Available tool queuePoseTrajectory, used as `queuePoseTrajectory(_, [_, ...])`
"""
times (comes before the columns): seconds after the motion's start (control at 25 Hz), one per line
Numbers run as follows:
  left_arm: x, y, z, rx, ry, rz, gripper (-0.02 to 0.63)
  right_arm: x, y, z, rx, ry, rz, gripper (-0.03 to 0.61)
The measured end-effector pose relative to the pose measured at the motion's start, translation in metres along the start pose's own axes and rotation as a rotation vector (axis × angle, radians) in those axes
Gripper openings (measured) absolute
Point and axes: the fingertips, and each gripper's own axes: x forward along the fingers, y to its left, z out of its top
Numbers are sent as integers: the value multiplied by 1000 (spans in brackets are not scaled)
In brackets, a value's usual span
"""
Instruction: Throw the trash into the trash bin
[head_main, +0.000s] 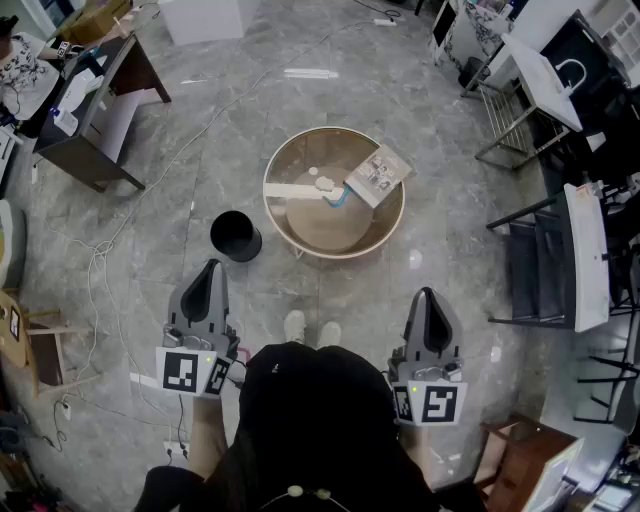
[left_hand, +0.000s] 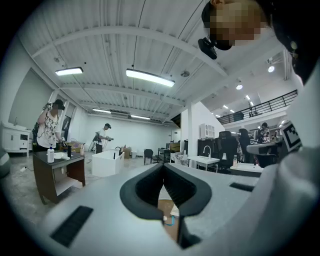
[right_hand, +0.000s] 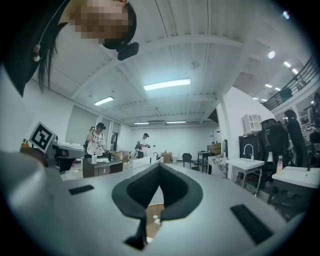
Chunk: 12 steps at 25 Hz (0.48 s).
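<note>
Nearest, below the head camera, the left gripper (head_main: 209, 268) and right gripper (head_main: 428, 295) are held level either side of the person's shoes (head_main: 309, 327). Each gripper's own view shows its jaws pressed together with nothing between them, so both hands are empty. Just past the left gripper, the black bin (head_main: 236, 236) stands open on the floor, close beside the round table (head_main: 330, 230) but apart from it. The trash lies on the tabletop: a white wad (head_main: 322, 183) with a blue scrap (head_main: 337, 199) near it, a white strip (head_main: 290, 192) to their left, and a booklet (head_main: 378, 176) on the right side. Nothing looks picked up, so this seems the start: the approach. Next calls for stepping forward, opening one gripper's jaws, and lowering them over the wad.
</note>
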Motion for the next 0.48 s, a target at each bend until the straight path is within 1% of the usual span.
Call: queuePoseTrajectory(0.48, [8,-5,-3,-4,9,-25,6,-4,-7,-2,-17,18,-24,3])
